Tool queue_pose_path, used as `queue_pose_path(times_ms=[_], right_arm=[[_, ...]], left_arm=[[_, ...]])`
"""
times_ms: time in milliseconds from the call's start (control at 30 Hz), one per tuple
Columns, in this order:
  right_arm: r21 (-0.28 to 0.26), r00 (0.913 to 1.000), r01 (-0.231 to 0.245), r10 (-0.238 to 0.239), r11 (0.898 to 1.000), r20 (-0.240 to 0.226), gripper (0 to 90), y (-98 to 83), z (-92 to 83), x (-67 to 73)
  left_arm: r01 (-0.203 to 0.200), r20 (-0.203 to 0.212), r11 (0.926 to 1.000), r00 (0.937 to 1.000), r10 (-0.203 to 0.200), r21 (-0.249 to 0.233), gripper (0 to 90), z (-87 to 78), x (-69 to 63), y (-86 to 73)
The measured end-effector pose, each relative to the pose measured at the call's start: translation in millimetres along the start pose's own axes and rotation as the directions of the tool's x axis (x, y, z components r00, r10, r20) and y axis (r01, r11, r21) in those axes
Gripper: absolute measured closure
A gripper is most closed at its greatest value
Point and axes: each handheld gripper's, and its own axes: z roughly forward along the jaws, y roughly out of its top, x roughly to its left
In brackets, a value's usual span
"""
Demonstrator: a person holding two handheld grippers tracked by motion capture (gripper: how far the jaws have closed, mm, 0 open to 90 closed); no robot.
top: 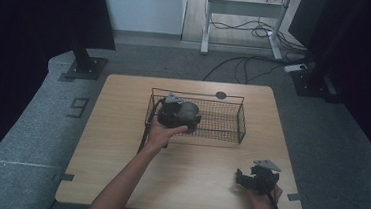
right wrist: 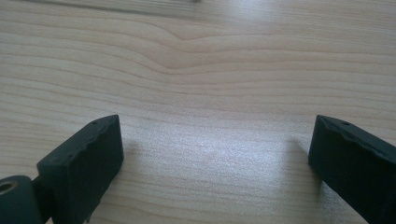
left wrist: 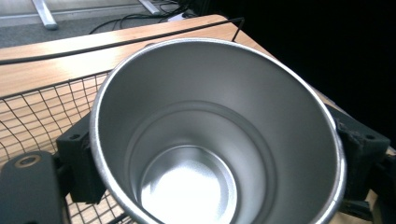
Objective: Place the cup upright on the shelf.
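Pale wood grain fills the table (top: 120, 144) under me, with grey carpet and loose cables beyond its far edge. My work centres on the steel cup (left wrist: 215, 135), which I see mouth-on in the left gripper view: a bare metal tumbler, empty, its rim wide and its floor bright. It sits between the two black jaws of my left gripper (top: 180, 115), one pad at each side of the wall, pressed on it, so I read this as a firm hold. From the high view the cup hangs over the near left end of the wire basket (top: 224, 98), with the mesh floor just beneath it.

I judge the step to be setting the cup down into the basket. To do that well I would keep it clear of the basket's near rim wire, lower it until its side or base meets the mesh, and only then ease the jaws apart, since smooth steel could slip or roll.

Well away from the basket, near the table's near right corner, my right gripper (top: 248, 178) waits with jaws spread wide over bare wood, holding nothing.
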Motion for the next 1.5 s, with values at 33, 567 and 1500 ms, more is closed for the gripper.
queue_pose_path(times_ms=[33, 567, 1500], right_arm=[[0.0, 1.0, 0.0, 0.0, 1.0, 0.0, 3.1, 0.0, 0.0, 0.0], [0.001, 1.0, -0.001, 0.001, 1.0, 0.0, 3.1, 0.0, 0.0, 0.1], [-0.002, 1.0, -0.002, 0.002, 1.0, 0.0, 4.2, -0.2, -0.4, 0.2]], left_arm=[[-0.005, -0.006, 1.0, 1.0, 0.005, 0.001, 12.9, 0.5, 0.1, 0.8], [-0.001, -0.005, 1.0, 1.0, 0.001, 0.007, 13.0, 6.0, 4.5, 8.6], [0.005, -0.057, 0.9996, 0.9983, -0.003, 0.026, 13.0, 41.6, 30.0, 29.9]])
